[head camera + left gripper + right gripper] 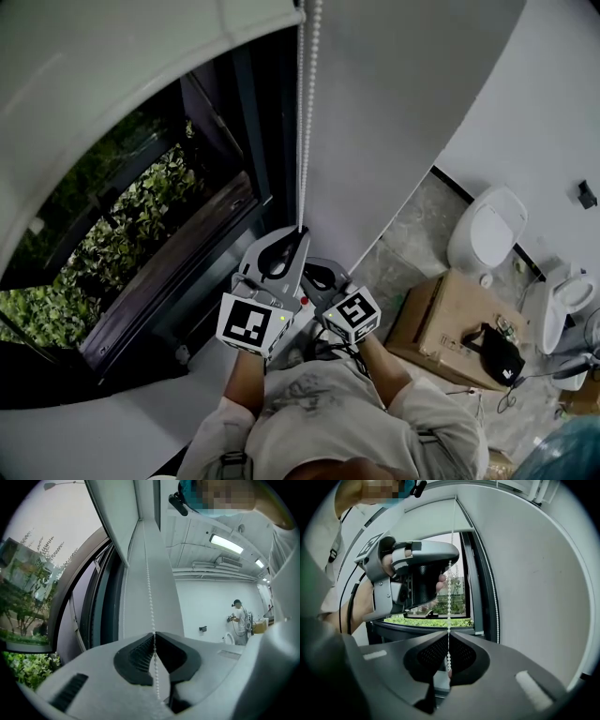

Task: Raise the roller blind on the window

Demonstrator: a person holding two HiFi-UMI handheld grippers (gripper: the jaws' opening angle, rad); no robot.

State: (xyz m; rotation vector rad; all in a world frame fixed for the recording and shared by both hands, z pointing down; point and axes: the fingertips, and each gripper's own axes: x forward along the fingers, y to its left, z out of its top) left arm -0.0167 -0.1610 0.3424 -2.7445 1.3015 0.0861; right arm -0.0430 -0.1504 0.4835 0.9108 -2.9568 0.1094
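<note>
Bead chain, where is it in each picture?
Head view: bead chain hangs top middle, down into the left gripper.
Left gripper view: down the middle, pinched in the jaws.
Right gripper view: middle, pinched by the right gripper.
Shared landmark: the dark window frame beside it.

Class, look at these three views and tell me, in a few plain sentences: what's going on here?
A person stands at a window, working a blind's bead chain with two hand-held grippers. The left gripper is shut on the bead chain, and the right gripper is shut on the same chain lower down. The roller blind covers only the upper part of the window; greenery shows through the glass below it.
</note>
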